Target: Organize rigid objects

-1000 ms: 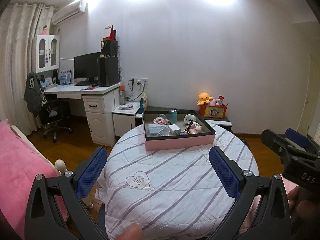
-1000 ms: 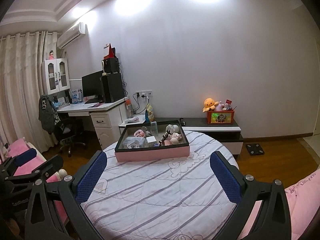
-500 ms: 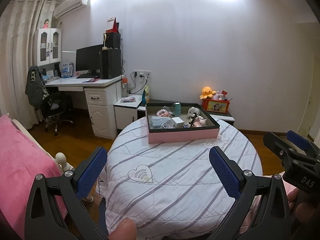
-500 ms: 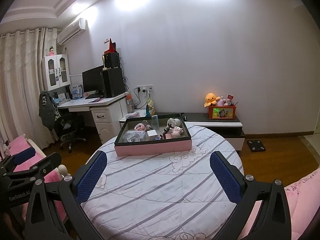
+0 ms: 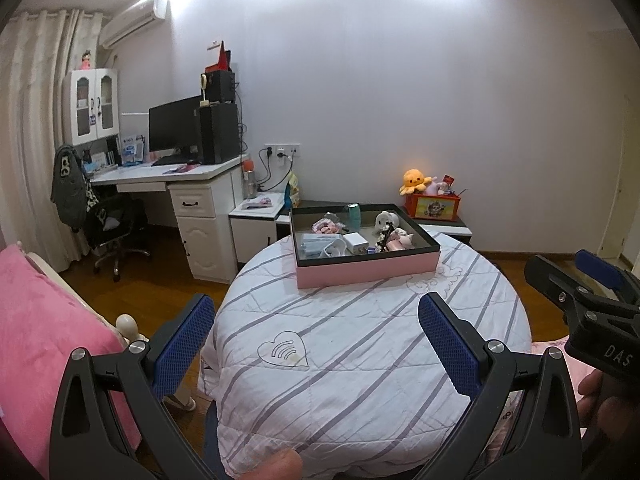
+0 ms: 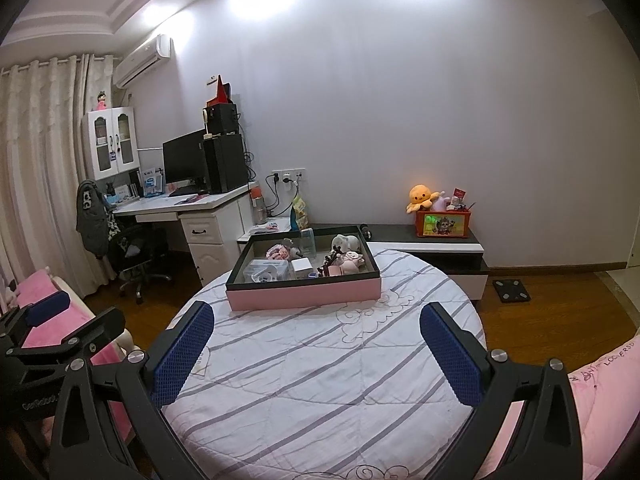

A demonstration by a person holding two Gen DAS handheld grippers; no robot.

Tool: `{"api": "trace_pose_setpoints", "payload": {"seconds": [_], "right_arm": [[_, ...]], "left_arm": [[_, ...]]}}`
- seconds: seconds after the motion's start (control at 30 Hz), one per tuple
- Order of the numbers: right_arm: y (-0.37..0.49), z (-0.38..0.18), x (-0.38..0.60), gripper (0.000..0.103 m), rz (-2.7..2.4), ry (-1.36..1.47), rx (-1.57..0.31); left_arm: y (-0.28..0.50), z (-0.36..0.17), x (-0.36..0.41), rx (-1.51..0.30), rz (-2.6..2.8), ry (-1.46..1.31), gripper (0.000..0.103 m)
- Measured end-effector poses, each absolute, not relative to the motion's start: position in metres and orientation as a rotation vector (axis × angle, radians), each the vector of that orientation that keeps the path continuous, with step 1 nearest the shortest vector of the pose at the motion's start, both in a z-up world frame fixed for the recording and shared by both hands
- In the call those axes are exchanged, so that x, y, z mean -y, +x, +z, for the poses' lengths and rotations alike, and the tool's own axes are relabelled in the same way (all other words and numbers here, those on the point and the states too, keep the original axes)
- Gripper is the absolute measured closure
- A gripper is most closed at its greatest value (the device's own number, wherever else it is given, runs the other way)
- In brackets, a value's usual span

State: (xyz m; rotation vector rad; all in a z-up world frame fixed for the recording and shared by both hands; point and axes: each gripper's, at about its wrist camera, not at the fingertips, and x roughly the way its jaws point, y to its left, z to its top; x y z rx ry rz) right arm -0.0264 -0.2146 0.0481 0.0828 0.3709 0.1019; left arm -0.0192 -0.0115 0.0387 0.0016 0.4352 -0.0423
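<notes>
hovering over near edge of round table (image 5: 360,360), left gripper (image 5: 316,344) and right gripper (image 6: 316,352) are held wide apart, nothing gripped, likely kept free for reaching. small rigid objects (image 6: 304,264) are gathered inside pink tray (image 6: 304,298) at table's far side.

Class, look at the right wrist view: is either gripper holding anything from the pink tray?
No: the right gripper and left gripper both hang open and empty, short of the pink tray on the round table.
</notes>
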Motion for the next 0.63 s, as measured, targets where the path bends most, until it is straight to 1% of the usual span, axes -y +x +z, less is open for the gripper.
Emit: {"api": "trace_pose_setpoints", "payload": {"seconds": [0.63], "right_arm": [[-0.0226,0.0444,0.2161,0.000,0.096,0.080,-0.376]], "left_arm": [[-0.0205,0.0396,0.0112,-0.432,-0.080,-0.027,0.000]]}}
